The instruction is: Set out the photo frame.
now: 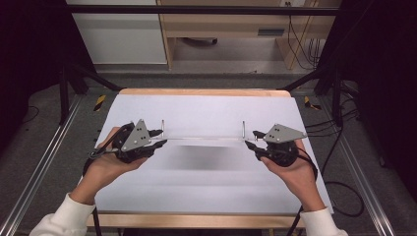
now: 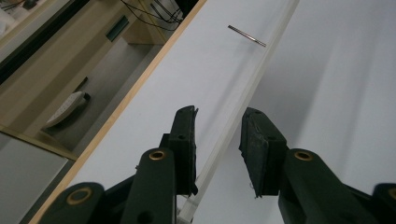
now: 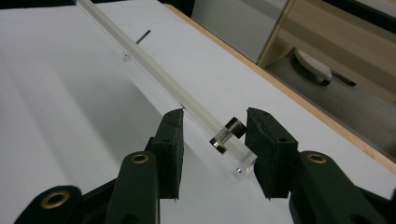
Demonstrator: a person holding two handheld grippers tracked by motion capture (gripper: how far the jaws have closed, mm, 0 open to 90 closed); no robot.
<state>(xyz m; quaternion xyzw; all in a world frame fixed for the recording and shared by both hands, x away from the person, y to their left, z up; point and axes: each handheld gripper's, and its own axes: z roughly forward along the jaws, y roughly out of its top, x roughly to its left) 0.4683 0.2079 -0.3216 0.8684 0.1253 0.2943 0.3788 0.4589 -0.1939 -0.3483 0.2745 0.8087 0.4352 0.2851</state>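
Both hand-held grippers, left [image 1: 158, 138] and right [image 1: 252, 138], released, straddling clear bar [image 1: 204, 138]; right gripper view reveals small cylinder [image 3: 227, 134].

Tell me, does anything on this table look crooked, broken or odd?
Nothing stands out. The clear bar runs straight across the white table, with a thin metal pin upright near each end. The left tool and right tool sit open around its ends.

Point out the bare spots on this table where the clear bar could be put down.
Widest free patch: the white table top between the clear bar and the near edge, between the forearms. A second bare band lies beyond the bar, up to the far wooden edge. It is crowded only at the bar's ends, where the left tongs and right tongs straddle it, open.
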